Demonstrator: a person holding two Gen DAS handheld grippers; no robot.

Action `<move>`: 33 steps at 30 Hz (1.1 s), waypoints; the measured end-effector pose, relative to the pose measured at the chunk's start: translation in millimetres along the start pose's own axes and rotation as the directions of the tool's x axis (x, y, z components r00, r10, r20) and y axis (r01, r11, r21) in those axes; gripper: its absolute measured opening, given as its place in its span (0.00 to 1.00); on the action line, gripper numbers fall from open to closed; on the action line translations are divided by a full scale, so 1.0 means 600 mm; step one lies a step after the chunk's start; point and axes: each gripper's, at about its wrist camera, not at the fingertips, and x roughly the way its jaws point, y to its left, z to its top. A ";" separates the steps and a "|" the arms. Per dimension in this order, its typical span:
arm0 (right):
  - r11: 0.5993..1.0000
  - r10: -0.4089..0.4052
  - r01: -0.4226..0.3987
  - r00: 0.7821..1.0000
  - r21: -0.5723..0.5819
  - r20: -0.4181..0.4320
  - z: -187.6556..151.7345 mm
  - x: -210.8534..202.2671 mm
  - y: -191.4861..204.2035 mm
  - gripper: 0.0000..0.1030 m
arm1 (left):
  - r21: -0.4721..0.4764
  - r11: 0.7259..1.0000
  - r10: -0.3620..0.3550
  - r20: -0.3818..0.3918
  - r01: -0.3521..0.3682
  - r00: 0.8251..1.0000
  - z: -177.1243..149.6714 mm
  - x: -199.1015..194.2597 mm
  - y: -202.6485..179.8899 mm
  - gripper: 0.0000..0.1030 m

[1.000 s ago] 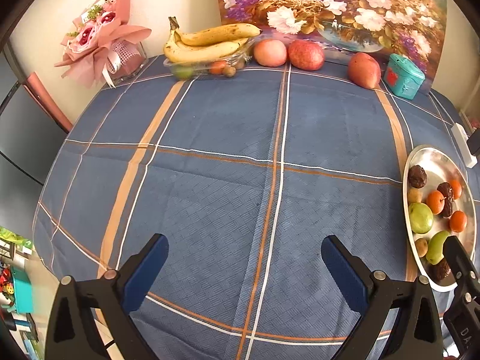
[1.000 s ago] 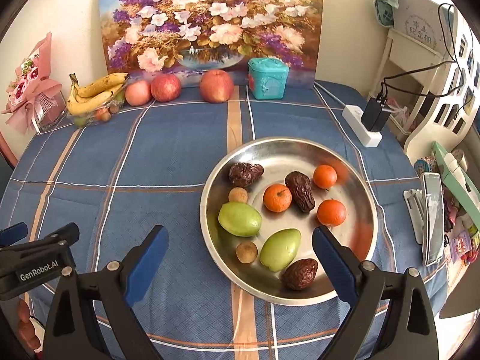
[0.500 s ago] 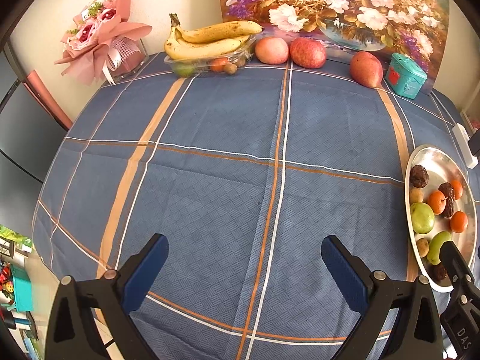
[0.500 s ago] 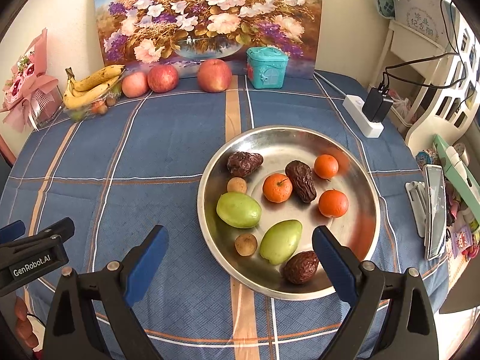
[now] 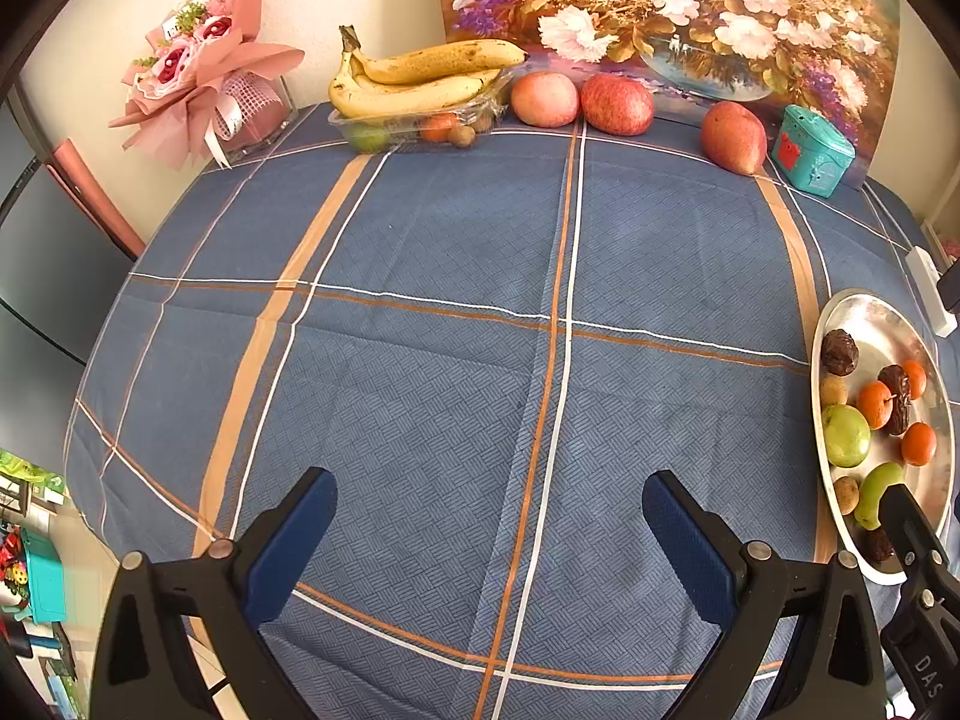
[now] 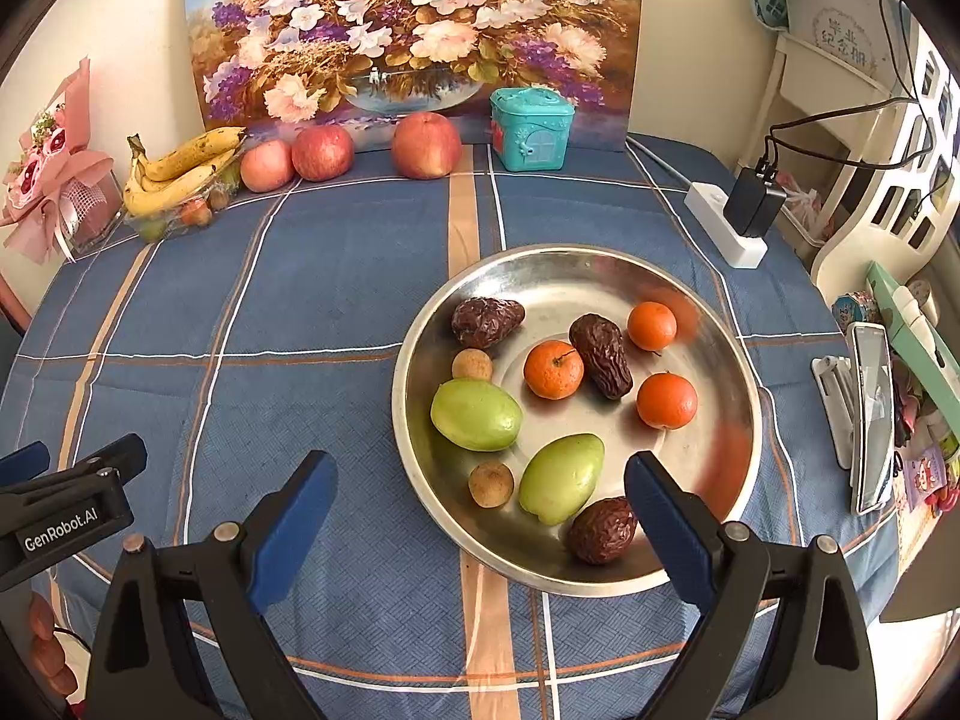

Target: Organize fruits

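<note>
Right hand-held gripper (image 6: 477, 495): jaws wide apart, empty, over metal plate (image 6: 735, 360), lower centre.
Left hand-held gripper (image 5: 489, 513): likewise spread, empty, above tabletop (image 5: 450, 252).

My left gripper (image 5: 489, 525) sits low, jaws spread wide, nothing between the blue pads (image 5: 291, 543). My right gripper (image 6: 480, 519) is the same: wide apart, holding nothing. Its tip (image 5: 915, 546) shows at the left view's right edge. Bottom left of the right view, probably fingers (image 6: 45, 642) of my left hand.
</note>
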 end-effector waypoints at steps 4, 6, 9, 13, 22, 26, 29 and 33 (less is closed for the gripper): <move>1.000 0.000 0.000 1.000 0.000 -0.002 0.000 0.000 0.000 0.94 | 0.002 1.000 -0.001 -0.001 0.001 1.000 -0.001 0.002 0.001 1.00; 1.000 -0.001 0.001 1.000 0.000 -0.002 0.000 0.000 0.000 0.94 | 0.002 1.000 -0.001 -0.001 0.001 1.000 0.000 0.002 0.001 1.00; 1.000 -0.002 0.002 1.000 0.001 -0.004 -0.001 0.002 0.000 0.94 | 0.002 1.000 -0.002 -0.003 0.002 1.000 -0.001 0.002 0.001 1.00; 1.000 -0.002 0.002 1.000 0.000 -0.004 -0.001 0.002 -0.001 0.94 | 0.002 1.000 -0.002 -0.004 0.002 1.000 0.000 0.002 0.001 1.00; 1.000 -0.002 0.002 1.000 0.001 -0.007 -0.002 0.003 -0.001 0.94 | 0.004 1.000 -0.002 -0.004 0.002 1.000 0.000 0.003 0.001 1.00; 1.000 -0.002 0.002 1.000 0.001 -0.007 -0.002 0.003 -0.001 0.94 | 0.004 1.000 -0.002 -0.004 0.002 1.000 0.000 0.003 0.001 1.00; 1.000 -0.003 0.003 1.000 0.001 -0.007 -0.002 0.004 0.000 0.94 | 0.004 1.000 -0.002 -0.004 0.002 1.000 0.000 0.004 0.001 1.00; 1.000 -0.003 0.003 1.000 0.002 -0.008 -0.001 0.003 0.001 0.94 | 0.005 1.000 -0.002 -0.004 0.002 1.000 0.000 0.004 0.001 1.00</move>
